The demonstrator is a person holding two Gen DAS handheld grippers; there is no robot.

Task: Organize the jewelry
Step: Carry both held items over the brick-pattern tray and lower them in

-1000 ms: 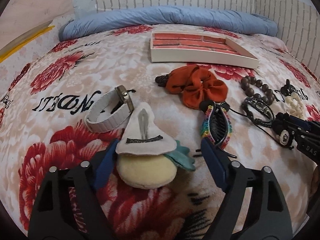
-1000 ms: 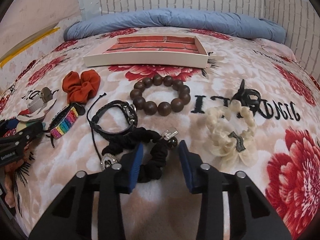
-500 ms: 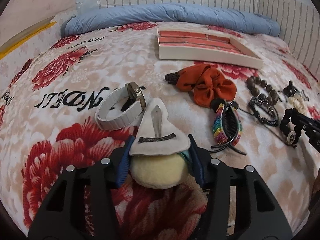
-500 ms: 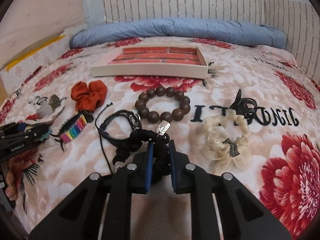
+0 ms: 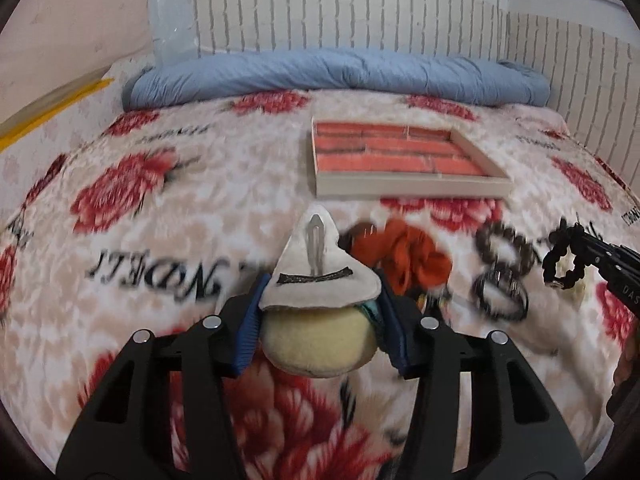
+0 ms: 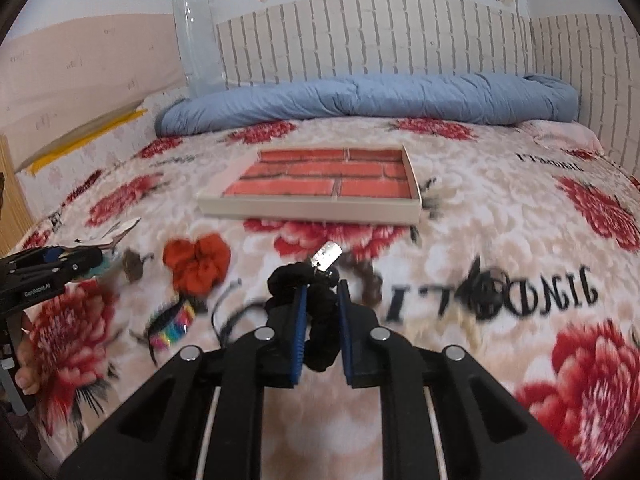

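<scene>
Currently, stock on bed, both hands loaded:

L gripper (image 5: pixel 320 320): closed on plush hair clip (image 5: pixel 320 280), blue pads pinching either side; item lifted off the blanket (image 5: pixel 168 216), pointing twd the tray.
Plush clip, build: cream felt triangle on top, metal snap clip (image 5: pixel 314 246) sewn down its middle, round pale-yellow stuffed ball below, bit of teal at the R side.
Plush clip, handling: prob. v. light, squashy; ball will compress, so grip across ball looks sound; felt flap floppy, poor hold point.

R gripper (image 6: pixel 322 320): closed on black scrunchie (image 6: pixel 316 320), held clear of the blanket.
Scrunchie, build: bunched black fabric loop, small silver metal tag (image 6: pixel 327 260) at the top.
Scrunchie, handling: likely light, soft, stretchy, non-fragile; may sag or slip if only a fold is pinched; thick bunch is best hold.

Tray (image 6: pixel 304 210): shallow cream-walled box, brick-print floor, thin dividers; sits on blanket ahead of both grippers; nothing seen inside.

Loose items on blanket: orange scrunchie (image 6: pixel 196 266), soft ruffled cloth; rainbow band (image 6: pixel 174 326), woven; dark bead bracelet (image 5: pixel 500 246), hard round beads, blurred; black cord bracelet (image 5: pixel 500 300).

Backdrop: rolled blue quilt (image 6: pixel 360 98), padded.

Blur: heavy on lower items, detail limited.
</scene>
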